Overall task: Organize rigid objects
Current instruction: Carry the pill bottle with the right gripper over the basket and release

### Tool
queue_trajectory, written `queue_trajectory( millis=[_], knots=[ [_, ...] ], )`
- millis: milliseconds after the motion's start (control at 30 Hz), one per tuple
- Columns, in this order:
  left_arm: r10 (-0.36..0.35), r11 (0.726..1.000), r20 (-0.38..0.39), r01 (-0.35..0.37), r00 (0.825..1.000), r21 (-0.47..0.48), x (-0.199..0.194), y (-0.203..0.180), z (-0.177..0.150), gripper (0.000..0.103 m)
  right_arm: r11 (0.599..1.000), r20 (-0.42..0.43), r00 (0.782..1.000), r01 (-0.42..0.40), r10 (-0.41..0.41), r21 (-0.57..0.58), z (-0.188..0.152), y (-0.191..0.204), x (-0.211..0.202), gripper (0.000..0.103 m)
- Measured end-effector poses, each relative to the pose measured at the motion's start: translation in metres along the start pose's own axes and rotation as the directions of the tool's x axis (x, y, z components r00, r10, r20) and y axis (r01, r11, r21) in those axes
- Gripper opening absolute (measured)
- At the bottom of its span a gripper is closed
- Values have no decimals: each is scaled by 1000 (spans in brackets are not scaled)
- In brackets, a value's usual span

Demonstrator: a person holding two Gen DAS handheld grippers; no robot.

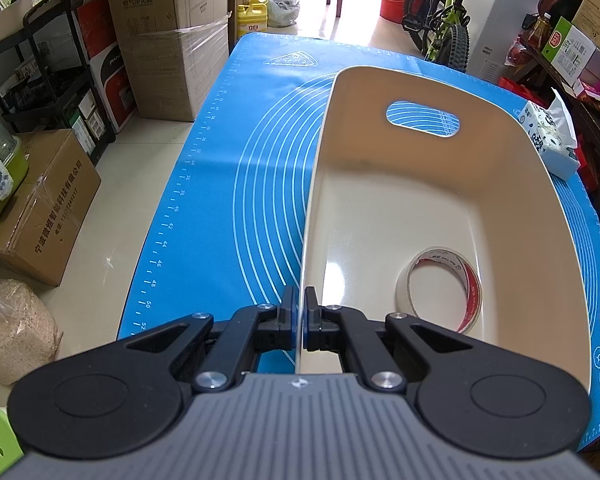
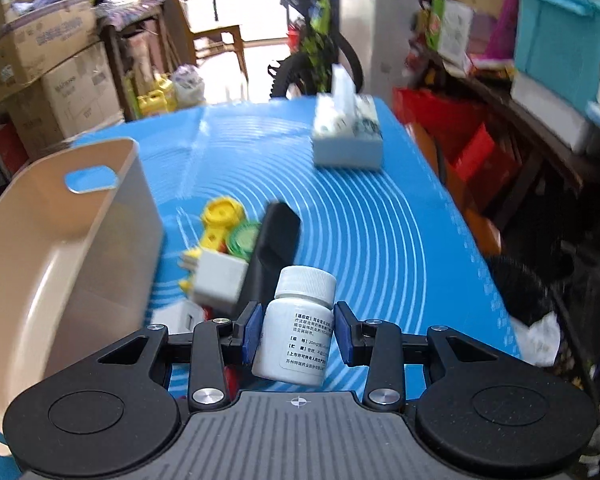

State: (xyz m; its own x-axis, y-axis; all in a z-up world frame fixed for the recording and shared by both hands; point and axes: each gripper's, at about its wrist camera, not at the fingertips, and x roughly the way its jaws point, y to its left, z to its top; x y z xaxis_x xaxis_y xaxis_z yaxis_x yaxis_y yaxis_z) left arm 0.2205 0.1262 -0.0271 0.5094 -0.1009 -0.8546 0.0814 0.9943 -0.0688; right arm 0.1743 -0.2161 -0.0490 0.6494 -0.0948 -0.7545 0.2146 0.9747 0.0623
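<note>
A small white plastic pill bottle (image 2: 296, 330) with a ribbed white screw cap and a printed label of dark text on its side sits between the blue pads of the right gripper (image 2: 298, 334), tilted slightly with its cap pointing away from the camera; the pads press on its two sides, so the jaws are partly closed around it and it hangs above the blue silicone mat with white concentric rings (image 2: 380, 240). Just beyond the bottle on the mat lie a black flattened nozzle-shaped piece (image 2: 274, 240), a white square plug adapter (image 2: 220, 276), a yellow toy part (image 2: 218, 220) and a green round cap (image 2: 242, 238), clustered beside the beige plastic bin with a cut-out handle (image 2: 80, 240). The left gripper (image 1: 304, 312) has its jaws pinched tight on the thin near wall of that bin (image 1: 420, 184), which holds a roll of beige tape with a red-printed core (image 1: 440, 288). A white tissue box (image 2: 348, 132) stands farther off on the mat.
</note>
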Motion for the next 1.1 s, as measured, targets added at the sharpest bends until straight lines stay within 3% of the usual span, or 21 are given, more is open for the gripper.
queue_trajectory(
  millis=[300, 533, 833, 1100],
  knots=[
    [-5, 1000, 0, 5, 1000, -3, 0, 1, 0, 4, 994, 112, 992, -42, 53, -99, 29, 33, -29, 45],
    [-6, 1000, 0, 6, 1000, -5, 0, 2, -1, 4, 982, 152, 982, -87, 113, -169, 43, 64, -39, 45],
    [-6, 1000, -1, 6, 1000, -4, 0, 5, -1, 4, 950, 155, 961, -185, 228, -252, 50, 117, -42, 45],
    [-5, 1000, -1, 5, 1000, -4, 0, 4, -1, 4, 919, 80, 954, -253, 289, -303, 26, 153, -29, 45]
  ],
)
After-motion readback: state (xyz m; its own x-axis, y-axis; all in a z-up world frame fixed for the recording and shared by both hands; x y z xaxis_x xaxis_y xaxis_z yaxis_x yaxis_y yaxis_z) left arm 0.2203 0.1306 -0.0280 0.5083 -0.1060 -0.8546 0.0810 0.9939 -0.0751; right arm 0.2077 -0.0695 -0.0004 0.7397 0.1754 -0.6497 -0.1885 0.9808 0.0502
